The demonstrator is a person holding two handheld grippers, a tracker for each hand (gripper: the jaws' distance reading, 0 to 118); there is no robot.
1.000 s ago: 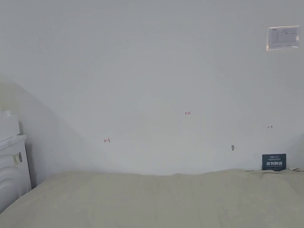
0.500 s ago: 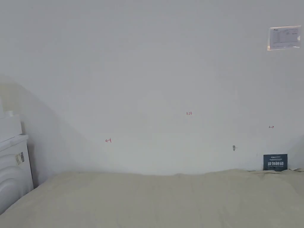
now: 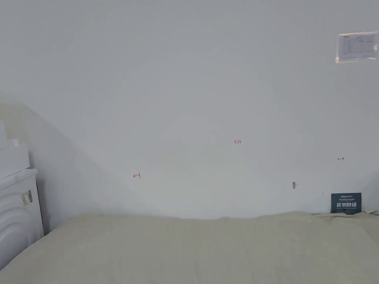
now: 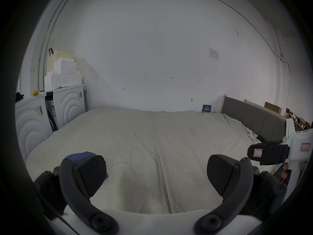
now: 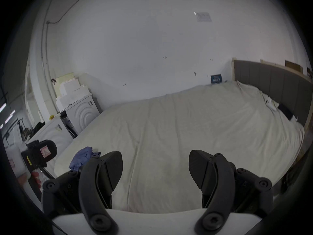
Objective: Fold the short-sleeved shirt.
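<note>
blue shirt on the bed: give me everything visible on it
The blue shirt is a soft, thin-looking cloth of muted blue-purple, bunched in a crumpled heap, not spread or folded. It lies on the cream bedsheet near the bed's near left corner. No sleeves or collar can be made out. In the left gripper view a strip of it shows behind one jaw. Neither the left gripper nor the right gripper holds it; both are open.

L gripper point(image 4: 156, 177), R gripper point(image 5: 155, 170): fingers point(image 4: 92, 174) apart
</note>
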